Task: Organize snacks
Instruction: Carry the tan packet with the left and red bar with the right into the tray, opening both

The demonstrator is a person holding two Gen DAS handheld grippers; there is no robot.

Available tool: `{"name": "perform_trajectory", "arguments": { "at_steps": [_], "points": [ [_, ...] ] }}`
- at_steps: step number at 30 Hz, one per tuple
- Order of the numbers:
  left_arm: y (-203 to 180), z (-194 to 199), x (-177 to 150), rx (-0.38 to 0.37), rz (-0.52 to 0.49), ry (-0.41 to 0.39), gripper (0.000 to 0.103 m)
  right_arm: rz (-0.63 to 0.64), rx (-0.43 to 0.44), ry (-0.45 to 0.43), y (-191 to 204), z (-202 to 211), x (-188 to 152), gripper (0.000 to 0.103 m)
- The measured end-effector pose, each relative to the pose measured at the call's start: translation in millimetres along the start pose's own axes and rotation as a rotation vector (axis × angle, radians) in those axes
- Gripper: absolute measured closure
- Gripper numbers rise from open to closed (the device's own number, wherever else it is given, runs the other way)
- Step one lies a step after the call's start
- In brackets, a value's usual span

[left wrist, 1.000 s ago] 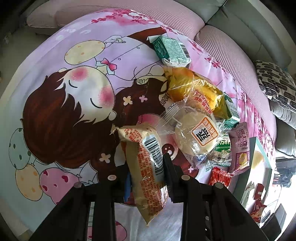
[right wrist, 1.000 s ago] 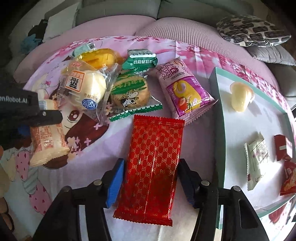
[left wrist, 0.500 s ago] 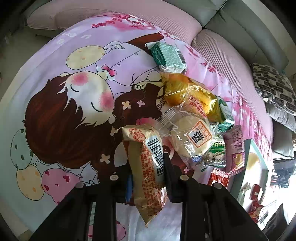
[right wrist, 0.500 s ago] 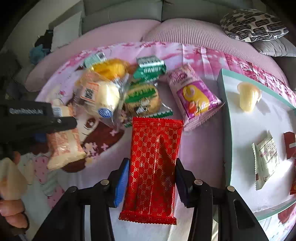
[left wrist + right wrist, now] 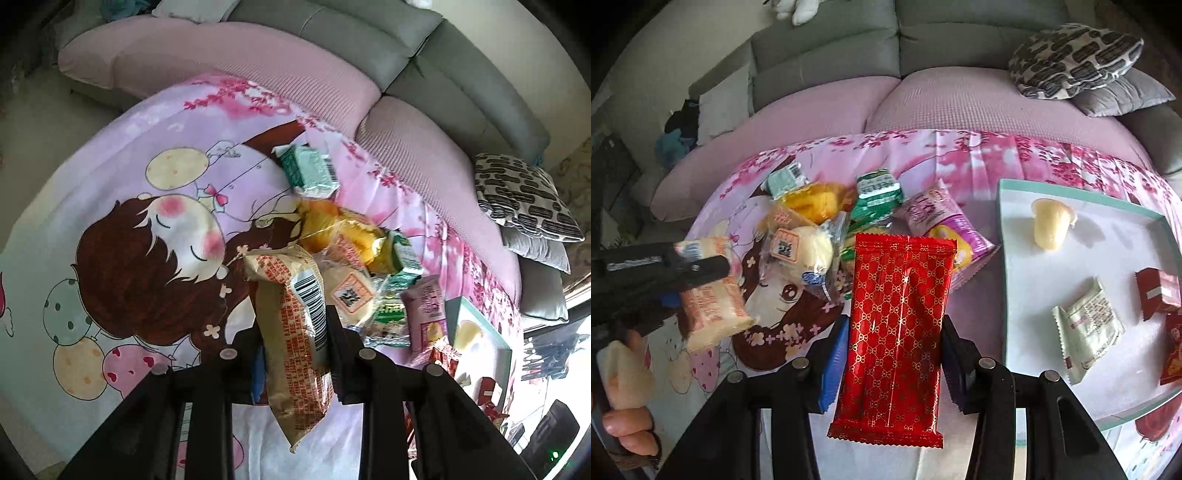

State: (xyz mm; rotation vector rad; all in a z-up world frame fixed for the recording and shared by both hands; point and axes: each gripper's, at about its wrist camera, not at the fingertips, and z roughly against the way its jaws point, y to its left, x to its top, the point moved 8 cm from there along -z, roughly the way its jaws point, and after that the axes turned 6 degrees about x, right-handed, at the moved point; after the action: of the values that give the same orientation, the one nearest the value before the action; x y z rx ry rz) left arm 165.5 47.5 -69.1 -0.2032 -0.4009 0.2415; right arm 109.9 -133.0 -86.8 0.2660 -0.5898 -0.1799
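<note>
Two snack packets are airborne at once, one per claw; both lifts read as sorting moves toward the tray.

Left wrist view: left claw [image 5: 293, 350] pinches a tan crinkly plastic bread packet with red print and a barcode [image 5: 291, 332] across its middle, long axis hanging down past the fingers. Gripped mid-body, likely so the limp wrapper does not fold or slip. Below it, the pink cartoon-girl cloth [image 5: 155, 229] covering the desk. Just beyond the packet: the loose heap of snacks — a green foil packet [image 5: 310, 171] farthest off, a yellow cake in clear wrap [image 5: 343, 230] nearer, a pale round bun in clear wrap with an orange label [image 5: 349, 291] close beside the held packet. The shallow teal-rimmed white tray [image 5: 480, 328] sits beyond the heap, to its right.

Right wrist view: right claw [image 5: 892, 354] presses together on a flat red foil packet with gold lattice print [image 5: 897, 317], held by its long edges, face up, raised over the cloth just left of the tray [image 5: 1003, 258]. Tray already carries a pale jelly cup [image 5: 1051, 223], a white sachet [image 5: 1086, 328] and small red packets [image 5: 1156, 291], so judged partly filled. Pink-purple packet [image 5: 945, 225] lies beside the tray's left rim, still unsorted. Left claw [image 5: 701, 269] with its bread packet shows well left of the tray.
</note>
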Motion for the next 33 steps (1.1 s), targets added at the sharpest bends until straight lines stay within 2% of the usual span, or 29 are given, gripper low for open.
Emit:
{"name": "perform_trajectory", "arguments": {
  "at_steps": [10,16,25,33],
  "points": [
    [-33.2,18.4,-0.9,-0.074,-0.061,-0.048,0.074,-0.094,0.014,-0.067,-31.9,22.7,11.9,0.054],
    [-81.0,24.5,-17.0,-0.144,-0.185,-0.066,0.074,-0.214,-0.022,-0.118,-82.0,41.7,18.0,0.054],
    [-159.6,9.0,-56.1,-0.212,-0.386,-0.003,0.074,-0.400,-0.155,-0.179,-179.3,65.5,13.7,0.054],
    [-227.0,-6.2,-73.0,-0.243,-0.504,0.030,0.074,-0.462,-0.191,-0.228,-230.1,75.4,17.2,0.054]
  ]
}}
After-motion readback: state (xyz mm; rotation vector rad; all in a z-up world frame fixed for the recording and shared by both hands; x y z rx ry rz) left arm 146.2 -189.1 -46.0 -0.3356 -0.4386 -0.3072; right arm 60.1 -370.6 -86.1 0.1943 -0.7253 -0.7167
